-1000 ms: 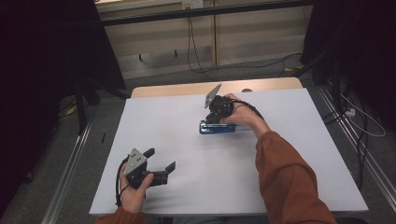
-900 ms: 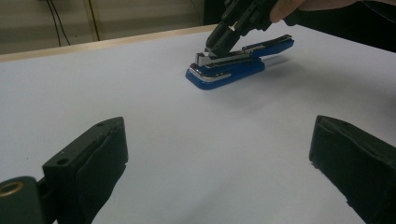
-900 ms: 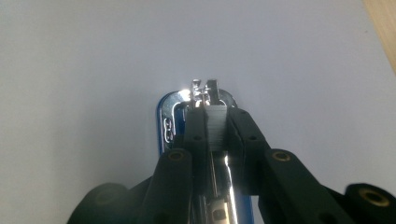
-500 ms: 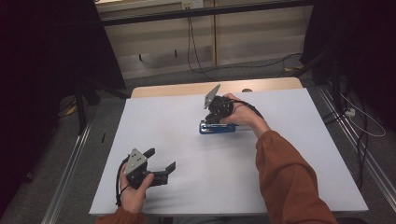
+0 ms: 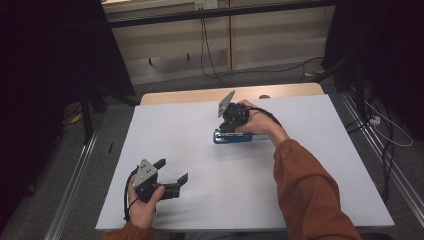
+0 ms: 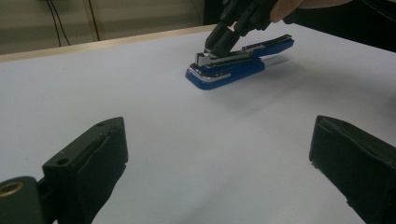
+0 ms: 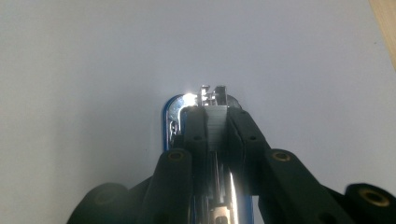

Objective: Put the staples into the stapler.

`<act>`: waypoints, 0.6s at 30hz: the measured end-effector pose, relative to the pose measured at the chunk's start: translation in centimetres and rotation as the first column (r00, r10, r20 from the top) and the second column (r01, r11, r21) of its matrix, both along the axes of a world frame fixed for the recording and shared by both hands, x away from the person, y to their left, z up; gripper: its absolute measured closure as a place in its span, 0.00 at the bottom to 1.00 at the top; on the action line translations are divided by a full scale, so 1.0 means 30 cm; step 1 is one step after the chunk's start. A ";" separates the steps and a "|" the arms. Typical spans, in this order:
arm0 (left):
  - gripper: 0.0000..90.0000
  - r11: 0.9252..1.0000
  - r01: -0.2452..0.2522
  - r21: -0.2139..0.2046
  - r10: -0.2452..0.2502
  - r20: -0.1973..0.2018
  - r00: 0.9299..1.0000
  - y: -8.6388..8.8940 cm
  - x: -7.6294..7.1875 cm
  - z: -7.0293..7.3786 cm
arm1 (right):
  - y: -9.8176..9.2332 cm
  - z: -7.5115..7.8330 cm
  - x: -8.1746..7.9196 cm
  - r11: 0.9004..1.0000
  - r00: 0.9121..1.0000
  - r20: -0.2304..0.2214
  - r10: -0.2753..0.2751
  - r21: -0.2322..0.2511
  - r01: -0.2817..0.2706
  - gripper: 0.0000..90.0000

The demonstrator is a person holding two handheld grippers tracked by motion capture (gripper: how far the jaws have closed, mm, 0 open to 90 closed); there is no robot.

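Note:
A blue stapler (image 5: pixel 233 138) with a silver metal rail lies on the white table (image 5: pixel 300 165), a little beyond its middle. My right gripper (image 5: pixel 226 131) points down onto it from above. In the right gripper view its jaws (image 7: pixel 216 122) are shut on the silver rail (image 7: pixel 214 99), with the blue base (image 7: pixel 167 122) showing at the left. The left gripper view shows the stapler (image 6: pixel 229 66) ahead with the right gripper's fingers (image 6: pixel 218 39) on its front end. My left gripper (image 5: pixel 172 170) rests near the front left of the table, open, with nothing between its jaws (image 6: pixel 219 154).
A wooden strip (image 5: pixel 200 96) runs along the table's far edge. Cables (image 5: pixel 210 55) trail on the floor beyond it. Metal rails (image 5: pixel 75 190) flank the table on both sides. Dark curtains stand at the left and right.

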State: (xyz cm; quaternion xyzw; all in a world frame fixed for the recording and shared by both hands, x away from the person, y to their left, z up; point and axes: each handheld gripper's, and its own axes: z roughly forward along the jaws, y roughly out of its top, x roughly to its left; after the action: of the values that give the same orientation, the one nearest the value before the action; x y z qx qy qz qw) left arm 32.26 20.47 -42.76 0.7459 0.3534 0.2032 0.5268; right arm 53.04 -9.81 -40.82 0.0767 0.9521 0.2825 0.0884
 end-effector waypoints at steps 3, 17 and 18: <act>0.05 1.000 0.003 0.001 -0.003 0.004 1.000 -0.001 -0.001 0.001 | 0.005 0.000 0.003 1.000 1.000 0.010 0.010 -0.005 -0.010 0.88; 0.05 1.000 0.003 -0.001 -0.003 0.002 1.000 0.000 -0.001 0.000 | 0.016 0.003 0.004 1.000 1.000 -0.001 0.007 -0.015 -0.007 0.88; 0.05 1.000 0.003 0.000 -0.003 0.001 1.000 0.001 -0.001 0.001 | 0.017 0.002 0.004 1.000 1.000 0.004 0.009 -0.015 -0.009 0.88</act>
State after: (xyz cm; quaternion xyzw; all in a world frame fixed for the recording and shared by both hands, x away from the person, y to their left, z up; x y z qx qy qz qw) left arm 32.23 20.49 -42.75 0.7463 0.3519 0.2030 0.5273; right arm 53.14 -9.29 -40.75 0.0711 0.9543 0.2759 0.0898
